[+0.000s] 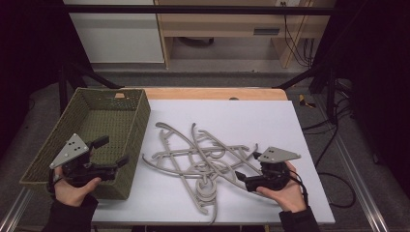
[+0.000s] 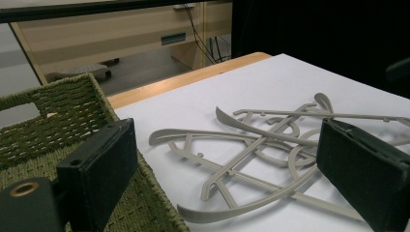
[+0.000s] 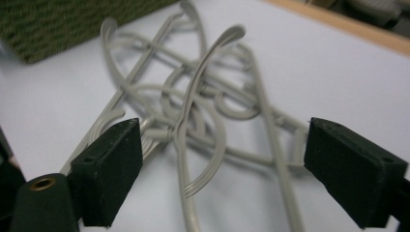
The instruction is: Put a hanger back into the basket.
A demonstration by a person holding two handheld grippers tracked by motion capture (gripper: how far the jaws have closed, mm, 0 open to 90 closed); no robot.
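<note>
Tangle of pale grey plastic clothes hangers [image 1: 203,162] lying in a loose pile on the white sheet that covers the bench [image 1: 270,121], just right of a green woven rectangular basket [image 1: 138,116] standing at the bench's left edge. The hangers cross and interlock — hooks threaded through one another's bars — so no single hanger lies free.

Left tool [image 1: 110,151]: held over the basket's near right corner, jaws spread wide with nothing between them; the left gripper view looks across the basket rim [image 2: 92,92] toward the pile. Right tool [image 1: 246,171]: low at the pile's right side, jaws likewise spread and gripping nothing. In the right gripper view a curved hanger arm [image 3: 203,67] runs up between the two black pads [image 3: 113,164] without either pad pressing on it.

Step in hand, as judged: the approach to a first pick, with the right tool lining up on a hanger arm at the pile's near edge. The next move calls for advancing slightly until one bar sits squarely between the pads, closing firmly on that bar alone, then lifting slowly — the interlocked hooks may drag neighbouring hangers along, and the left tool could hold the rest down or help to untangle.

Container: as far as the high view shows its floor, the basket holds no hangers; all lie on the bench.
</note>
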